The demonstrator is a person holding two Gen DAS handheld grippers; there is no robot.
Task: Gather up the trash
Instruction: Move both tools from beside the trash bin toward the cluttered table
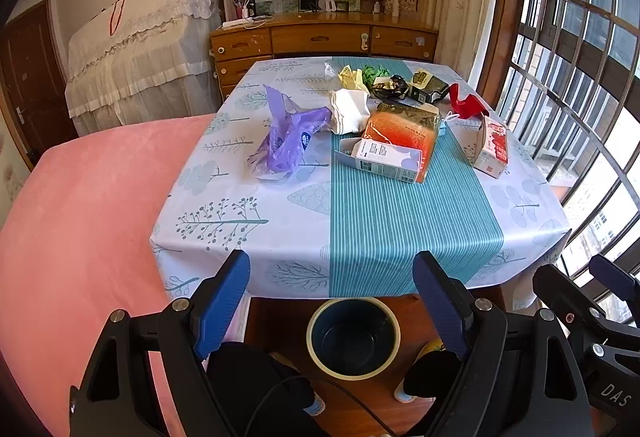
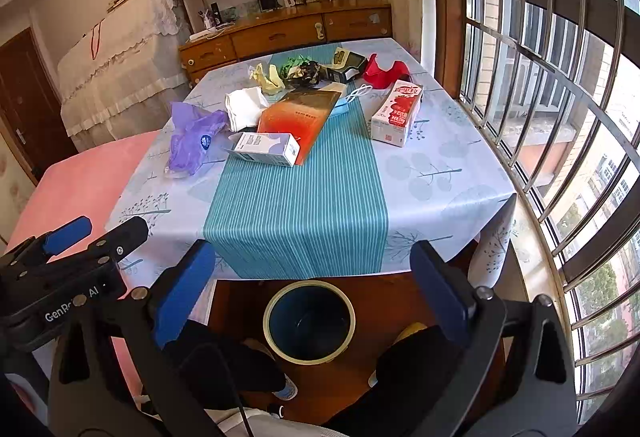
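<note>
Start of collection, nothing picked yet. Left gripper [image 1: 340, 301] and right gripper [image 2: 316, 289] are held wide open, empty, over the bin [image 1: 353, 337] below the table's [image 1: 256, 237] near edge. Trash [image 1: 394, 141] is piled toward the far edge; a reach is needed next.

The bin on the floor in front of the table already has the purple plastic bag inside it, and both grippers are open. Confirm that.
Not quite. The bin is empty; the purple plastic bag lies on the tablecloth among the other trash, as the left wrist view shows. The left gripper and right gripper are both open, holding nothing.
</note>
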